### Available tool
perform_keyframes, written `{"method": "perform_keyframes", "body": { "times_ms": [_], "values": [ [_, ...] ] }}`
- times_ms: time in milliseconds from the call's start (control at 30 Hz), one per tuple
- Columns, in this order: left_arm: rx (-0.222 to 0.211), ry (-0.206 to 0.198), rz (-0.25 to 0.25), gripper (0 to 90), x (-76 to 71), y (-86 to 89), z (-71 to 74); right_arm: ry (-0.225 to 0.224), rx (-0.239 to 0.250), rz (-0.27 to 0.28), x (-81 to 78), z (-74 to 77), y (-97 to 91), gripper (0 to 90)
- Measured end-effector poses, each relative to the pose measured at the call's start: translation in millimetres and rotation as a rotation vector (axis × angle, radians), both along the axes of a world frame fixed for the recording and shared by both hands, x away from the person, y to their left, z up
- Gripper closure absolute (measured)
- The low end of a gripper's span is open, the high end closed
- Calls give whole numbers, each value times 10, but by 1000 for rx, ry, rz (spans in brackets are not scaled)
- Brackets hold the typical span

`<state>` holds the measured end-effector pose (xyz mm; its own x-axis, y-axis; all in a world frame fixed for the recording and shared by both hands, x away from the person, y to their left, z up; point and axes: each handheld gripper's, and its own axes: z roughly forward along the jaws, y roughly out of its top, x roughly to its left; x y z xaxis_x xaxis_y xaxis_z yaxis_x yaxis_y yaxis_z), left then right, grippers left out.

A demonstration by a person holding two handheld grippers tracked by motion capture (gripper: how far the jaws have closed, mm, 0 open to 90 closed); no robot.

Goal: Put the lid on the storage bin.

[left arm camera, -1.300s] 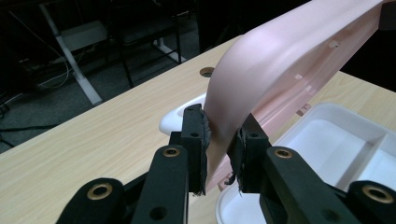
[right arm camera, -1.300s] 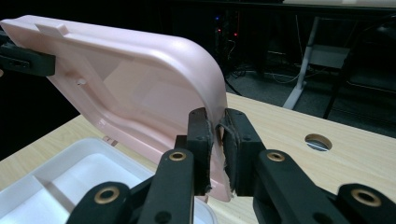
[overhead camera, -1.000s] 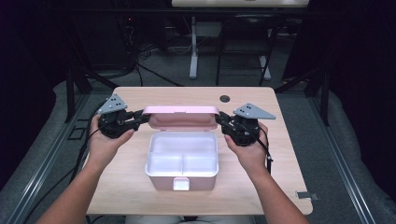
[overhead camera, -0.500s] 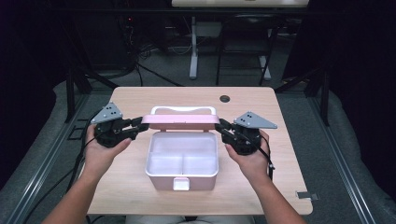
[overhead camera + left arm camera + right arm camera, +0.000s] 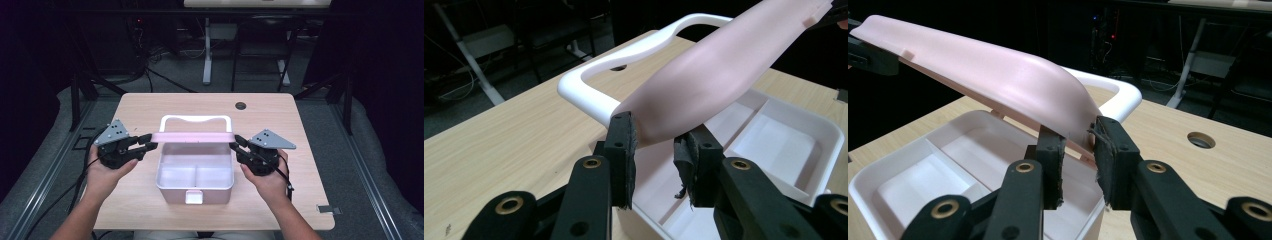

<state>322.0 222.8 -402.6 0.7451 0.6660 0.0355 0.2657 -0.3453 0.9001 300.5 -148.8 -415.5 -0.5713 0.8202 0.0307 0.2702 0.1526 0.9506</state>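
A white two-compartment box (image 5: pixel 195 187) sits mid-table with its white handle (image 5: pixel 196 119) lying behind it. Its pink lid (image 5: pixel 192 136) hangs tilted over the box, held at both ends. My left gripper (image 5: pixel 150 141) clasps the lid's left end and my right gripper (image 5: pixel 236 141) the right end. In the left gripper view the lid (image 5: pixel 714 75) runs between the pads of the left gripper (image 5: pixel 655 150). In the right gripper view the lid's corner (image 5: pixel 998 70) sits between the pads of the right gripper (image 5: pixel 1077 150). Both pairs of jaws have just been opening slightly, with the lid still between them.
The wooden table (image 5: pixel 150 105) has a round cable hole (image 5: pixel 241 106) at the back right. Bare wood lies on both sides of the box. Beyond the far edge stand desk legs and cables on a dark floor.
Both grippers have come toward the person and a little lower, and the lid has tipped down over the box. The white handle now shows behind the lid.
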Motion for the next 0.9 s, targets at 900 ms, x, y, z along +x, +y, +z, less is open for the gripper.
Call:
{"method": "perform_keyframes", "body": {
  "times_ms": [900],
  "values": [
    [-13, 43, -25, 696, -151, 51, -229, 39, -22, 40, -187, -191, -20, 688]
  ]
}}
